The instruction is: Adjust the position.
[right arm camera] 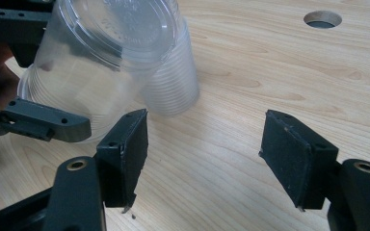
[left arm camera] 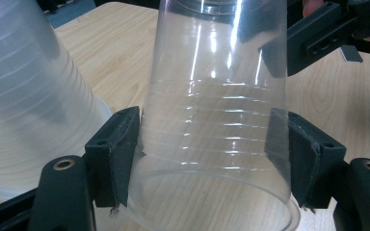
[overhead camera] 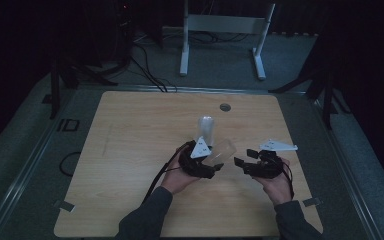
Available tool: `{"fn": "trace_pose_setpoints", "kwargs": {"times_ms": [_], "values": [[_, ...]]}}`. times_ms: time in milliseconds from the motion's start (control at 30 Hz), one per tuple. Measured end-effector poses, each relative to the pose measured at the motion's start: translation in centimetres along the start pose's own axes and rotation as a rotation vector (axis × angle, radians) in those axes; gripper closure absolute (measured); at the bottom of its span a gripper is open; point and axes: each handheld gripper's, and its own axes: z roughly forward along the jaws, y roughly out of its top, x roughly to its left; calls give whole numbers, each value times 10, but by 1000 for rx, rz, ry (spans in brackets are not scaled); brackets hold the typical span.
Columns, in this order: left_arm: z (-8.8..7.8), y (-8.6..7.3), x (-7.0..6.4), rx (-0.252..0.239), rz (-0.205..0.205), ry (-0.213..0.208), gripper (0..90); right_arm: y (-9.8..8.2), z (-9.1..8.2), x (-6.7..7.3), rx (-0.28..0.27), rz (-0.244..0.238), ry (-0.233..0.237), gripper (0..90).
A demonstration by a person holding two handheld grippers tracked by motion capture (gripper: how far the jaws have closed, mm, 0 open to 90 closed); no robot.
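A clear plastic cup [left arm camera: 217,96] lies tilted on its side between the pads of my left gripper [left arm camera: 207,159], which is shut on its lower wall near the rim. In the high view the same cup [overhead camera: 223,150] sits just above the left gripper [overhead camera: 218,167] at the table's middle. Beside it stands an upside-down stack of frosted cups [overhead camera: 207,129], seen in the left gripper view as the stack [left arm camera: 24,96]. My right gripper [right arm camera: 204,159] is open over bare wood with nothing between its pads. It points at the cup's bottom [right arm camera: 106,53] from the right [overhead camera: 244,157].
The wooden table [overhead camera: 130,150] has a round cable hole [right arm camera: 322,19] near its far edge. One jaw of the left gripper [right arm camera: 43,122] crosses the right gripper view at left. A white desk frame [overhead camera: 222,25] and cables stand on the floor beyond.
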Motion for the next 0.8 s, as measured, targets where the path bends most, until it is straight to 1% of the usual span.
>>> {"fn": "trace_pose_setpoints", "kwargs": {"times_ms": [200, 300, 400, 500, 700, 800], "values": [[-1, 1, 0, 9, 17, -6, 293, 1, -1, 1, 21, -29, -13, 332], [-2, 1, 0, 13, 24, -6, 293, 1, -2, 0, 21, -32, -14, 332], [-2, 1, 1, 16, 27, -8, 293, 1, -1, 1, 27, -35, -15, 332], [-3, 1, 1, 19, 28, -9, 293, 1, -1, 3, 38, -55, -25, 332], [-4, 0, 3, 24, 31, -8, 293, 3, -1, 4, 46, -75, -26, 332], [-5, 0, 3, 27, 34, -8, 293, 4, -1, 5, 57, -96, -28, 332]]}}
